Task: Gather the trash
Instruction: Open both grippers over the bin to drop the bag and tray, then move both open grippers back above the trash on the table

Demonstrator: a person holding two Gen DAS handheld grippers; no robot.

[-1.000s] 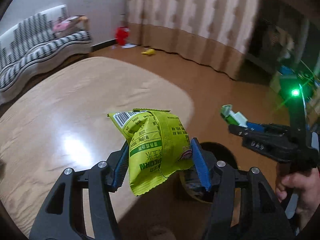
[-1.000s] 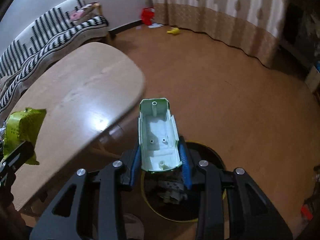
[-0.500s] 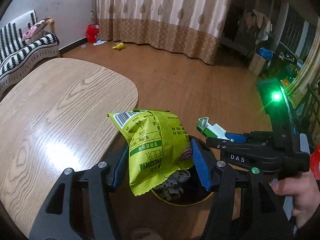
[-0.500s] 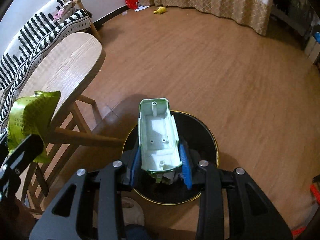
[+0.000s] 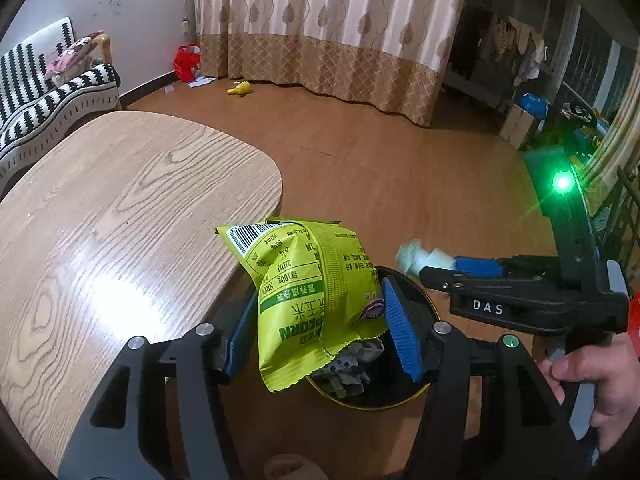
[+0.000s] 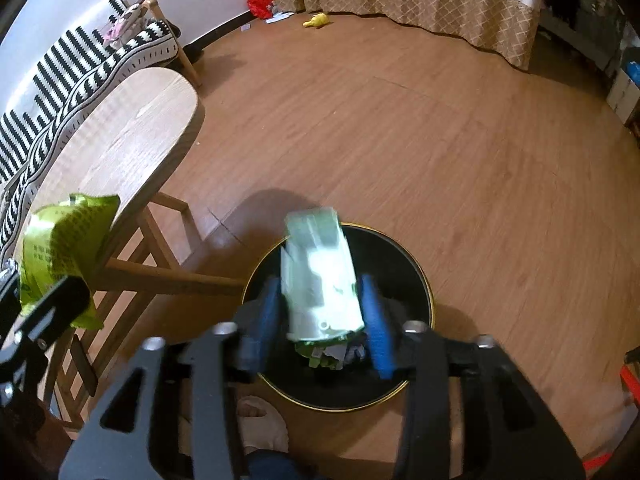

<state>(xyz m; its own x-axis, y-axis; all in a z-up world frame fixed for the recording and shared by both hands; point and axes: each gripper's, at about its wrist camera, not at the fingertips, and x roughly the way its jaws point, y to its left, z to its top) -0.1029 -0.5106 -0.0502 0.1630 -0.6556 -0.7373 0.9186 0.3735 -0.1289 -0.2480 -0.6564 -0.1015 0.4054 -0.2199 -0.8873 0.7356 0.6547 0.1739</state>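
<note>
My left gripper [image 5: 320, 320] is shut on a yellow-green snack bag [image 5: 308, 292], held above the near edge of a black bin with a gold rim [image 5: 420, 388]. The bin has crumpled trash inside. In the right wrist view my right gripper [image 6: 322, 312] hangs straight over the bin [image 6: 416, 272]. Its jaws are opening. A pale green plastic piece [image 6: 320, 276] sits blurred between them, with gaps to both blue pads. The left wrist view shows that piece [image 5: 416, 258] at the right gripper's tip. The snack bag [image 6: 60, 240] appears at the left edge of the right wrist view.
A wooden table [image 5: 120, 220] stands left of the bin, its legs and a slatted frame [image 6: 160, 276] close beside it. A striped sofa [image 5: 40, 92] lies beyond. A red bag [image 5: 186, 62] and a yellow toy [image 5: 240, 89] lie by the curtain. A slippered foot [image 6: 260, 420] is near the bin.
Both grippers swung from over the table to above the bin. The right jaws have spread and the plastic piece between them has gone blurred. The left grip on the bag is unchanged.
</note>
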